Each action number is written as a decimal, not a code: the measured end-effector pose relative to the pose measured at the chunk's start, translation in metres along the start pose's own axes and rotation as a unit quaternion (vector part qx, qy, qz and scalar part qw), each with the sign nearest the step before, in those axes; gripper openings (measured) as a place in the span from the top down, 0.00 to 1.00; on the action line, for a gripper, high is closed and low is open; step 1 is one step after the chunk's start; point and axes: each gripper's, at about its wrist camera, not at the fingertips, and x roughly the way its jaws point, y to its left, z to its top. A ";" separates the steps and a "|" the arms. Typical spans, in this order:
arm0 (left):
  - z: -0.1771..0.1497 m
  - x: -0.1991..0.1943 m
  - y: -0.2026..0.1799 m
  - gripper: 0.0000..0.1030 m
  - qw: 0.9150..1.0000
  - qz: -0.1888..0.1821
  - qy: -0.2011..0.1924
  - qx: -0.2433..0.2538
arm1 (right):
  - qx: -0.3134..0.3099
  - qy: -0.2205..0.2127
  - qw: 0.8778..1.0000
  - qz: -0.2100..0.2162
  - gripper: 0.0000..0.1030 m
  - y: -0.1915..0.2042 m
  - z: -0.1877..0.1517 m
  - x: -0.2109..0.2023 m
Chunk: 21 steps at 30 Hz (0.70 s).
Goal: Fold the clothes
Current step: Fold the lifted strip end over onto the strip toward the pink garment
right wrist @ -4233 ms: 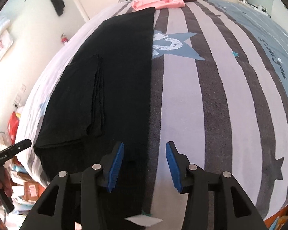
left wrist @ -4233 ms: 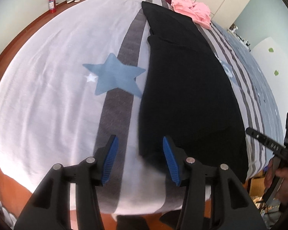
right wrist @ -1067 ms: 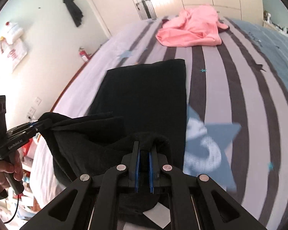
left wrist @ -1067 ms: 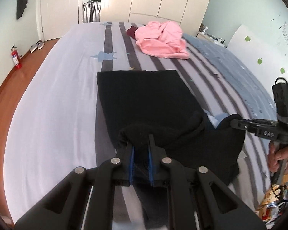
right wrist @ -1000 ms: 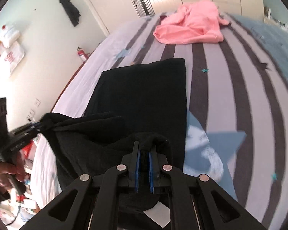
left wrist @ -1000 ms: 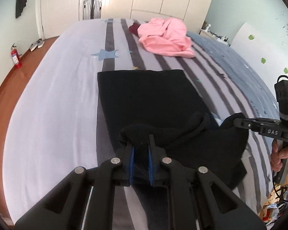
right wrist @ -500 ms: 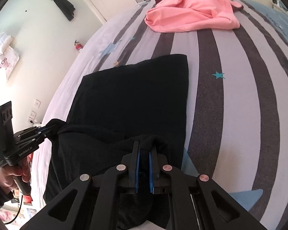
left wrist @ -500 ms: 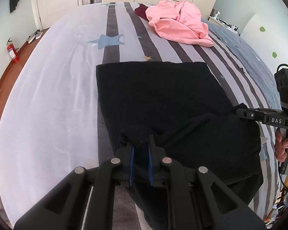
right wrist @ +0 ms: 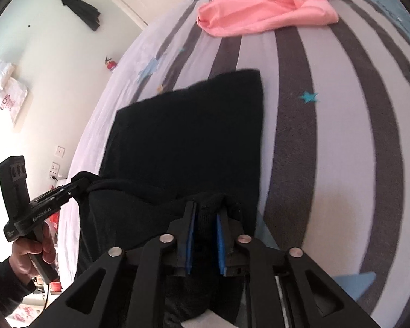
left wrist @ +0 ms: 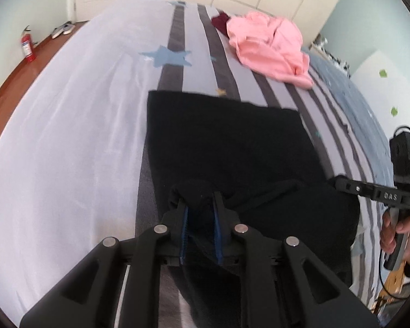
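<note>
Left tool (left wrist: 200,210) – clamped on black garment (left wrist: 232,142) | right tool (right wrist: 205,220) – clamped on the same garment's near edge | garment half-folded on striped bed (left wrist: 68,125), pink clothes (left wrist: 270,49) beyond

Black garment (left wrist: 227,139), flat on striped bed, near edge bunched, lifted.

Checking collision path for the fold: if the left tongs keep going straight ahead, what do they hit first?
The left tongs, shut on the black garment, point along its flat half on the bed. Straight on they would probably pass over that cloth; the pink garment lies farther off, right of the line. Depth is unclear.
</note>
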 end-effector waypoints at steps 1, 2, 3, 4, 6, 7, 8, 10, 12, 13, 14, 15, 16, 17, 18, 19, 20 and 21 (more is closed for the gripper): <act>-0.002 -0.005 -0.001 0.78 1.000 0.002 -0.006 -0.007 | 0.001 -0.012 1.000 -0.007 0.70 0.000 -0.003 -0.010; -0.003 -0.012 0.000 0.66 1.000 0.005 -0.016 -0.015 | 0.005 -0.026 1.000 -0.007 0.66 -0.002 -0.005 -0.020; -0.005 -0.019 0.001 0.58 0.999 0.009 -0.032 -0.025 | 0.009 -0.038 0.999 -0.010 0.64 -0.003 -0.009 -0.030; -0.006 -0.027 0.004 0.38 0.998 0.013 -0.050 -0.037 | 0.014 -0.050 0.999 -0.014 0.64 -0.005 -0.012 -0.040; -0.012 -0.035 0.001 0.31 0.998 0.010 -0.057 -0.034 | 0.008 -0.062 0.998 -0.020 0.64 -0.005 -0.021 -0.054; -0.015 -0.038 -0.002 0.32 0.998 0.006 -0.056 -0.028 | 0.001 -0.063 0.998 -0.021 0.64 -0.002 -0.028 -0.059; -0.018 -0.041 -0.005 0.44 0.998 0.002 -0.055 -0.022 | -0.011 -0.061 0.998 -0.020 0.64 0.002 -0.036 -0.063; -0.025 -0.046 -0.011 0.70 0.999 -0.005 -0.054 -0.009 | -0.044 -0.051 0.997 -0.023 0.64 0.018 -0.055 -0.063; -0.033 -0.050 -0.018 0.83 0.999 -0.013 -0.048 0.001 | -0.072 -0.039 0.996 -0.017 0.64 0.038 -0.078 -0.058; -0.040 -0.048 -0.022 0.85 0.999 -0.018 -0.039 0.004 | -0.083 -0.033 0.996 -0.012 0.64 0.047 -0.090 -0.055; -0.047 -0.046 -0.027 0.85 0.999 -0.023 -0.030 0.007 | -0.091 -0.026 0.995 -0.010 0.65 0.055 -0.100 -0.050; -0.053 -0.043 -0.030 0.85 0.999 -0.027 -0.021 0.009 | -0.097 -0.019 0.995 -0.008 0.65 0.062 -0.108 -0.045; -0.058 -0.038 -0.033 0.85 0.999 -0.030 -0.010 0.011 | -0.103 -0.012 0.995 -0.006 0.66 0.069 -0.117 -0.039; -0.062 -0.032 -0.036 0.85 0.999 -0.030 0.001 0.013 | -0.110 -0.005 0.994 -0.004 0.66 0.076 -0.126 -0.034; -0.065 -0.027 -0.038 0.85 0.999 -0.030 0.009 0.013 | -0.114 -0.002 0.993 -0.007 0.68 0.079 -0.130 -0.030; -0.066 -0.021 -0.039 0.85 0.999 -0.029 0.016 0.014 | -0.116 -0.002 0.993 -0.013 0.69 0.081 -0.132 -0.025; -0.064 -0.016 -0.039 0.85 0.999 -0.028 0.018 0.014 | -0.116 -0.003 0.993 -0.018 0.69 0.081 -0.132 -0.020; -0.059 -0.012 -0.039 0.85 0.999 -0.026 0.018 0.014 | -0.111 -0.006 0.994 -0.023 0.70 0.080 -0.129 -0.016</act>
